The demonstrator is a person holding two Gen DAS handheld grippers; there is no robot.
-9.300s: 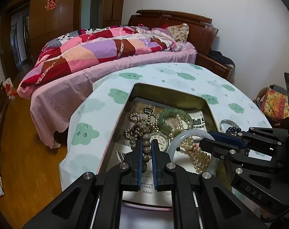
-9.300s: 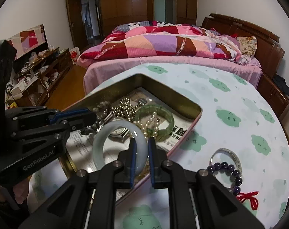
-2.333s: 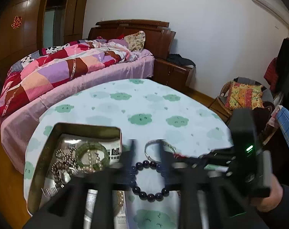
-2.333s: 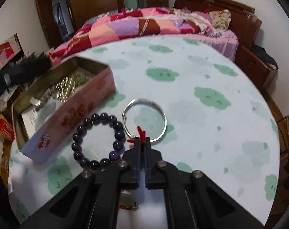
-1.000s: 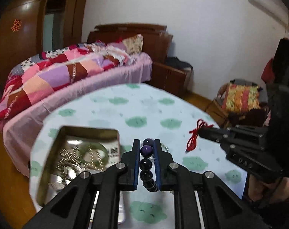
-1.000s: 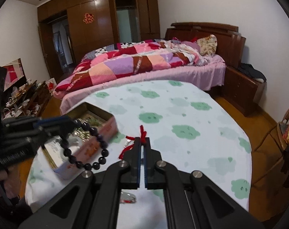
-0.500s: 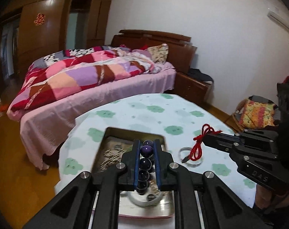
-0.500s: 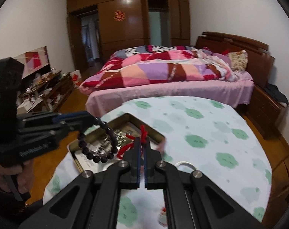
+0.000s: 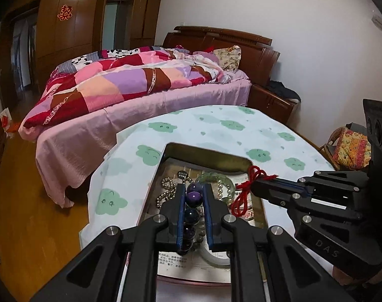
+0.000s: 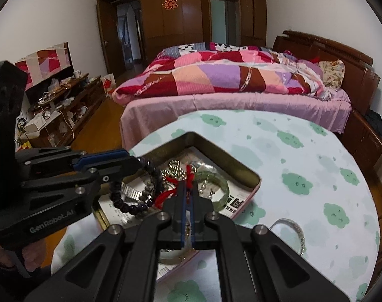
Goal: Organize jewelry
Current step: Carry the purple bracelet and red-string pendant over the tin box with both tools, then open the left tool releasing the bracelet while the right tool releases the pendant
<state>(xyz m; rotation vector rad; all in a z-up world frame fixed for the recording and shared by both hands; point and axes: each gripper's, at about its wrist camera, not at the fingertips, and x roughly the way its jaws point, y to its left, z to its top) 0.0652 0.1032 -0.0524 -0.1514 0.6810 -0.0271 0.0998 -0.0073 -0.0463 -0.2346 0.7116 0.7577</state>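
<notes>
Purple bead bracelet [image 9: 193, 196] pinched in left claw [image 9: 194, 188] above tin [image 9: 206, 151].

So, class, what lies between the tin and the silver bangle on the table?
Only bare cloud-print tablecloth separates tin and silver bangle, in the right wrist view.

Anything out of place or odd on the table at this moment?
One piece is still outside the tin: a silver bangle lies alone on the tablecloth. The left gripper holds the purple bead bracelet and the right gripper the red cord over the tin.
</notes>
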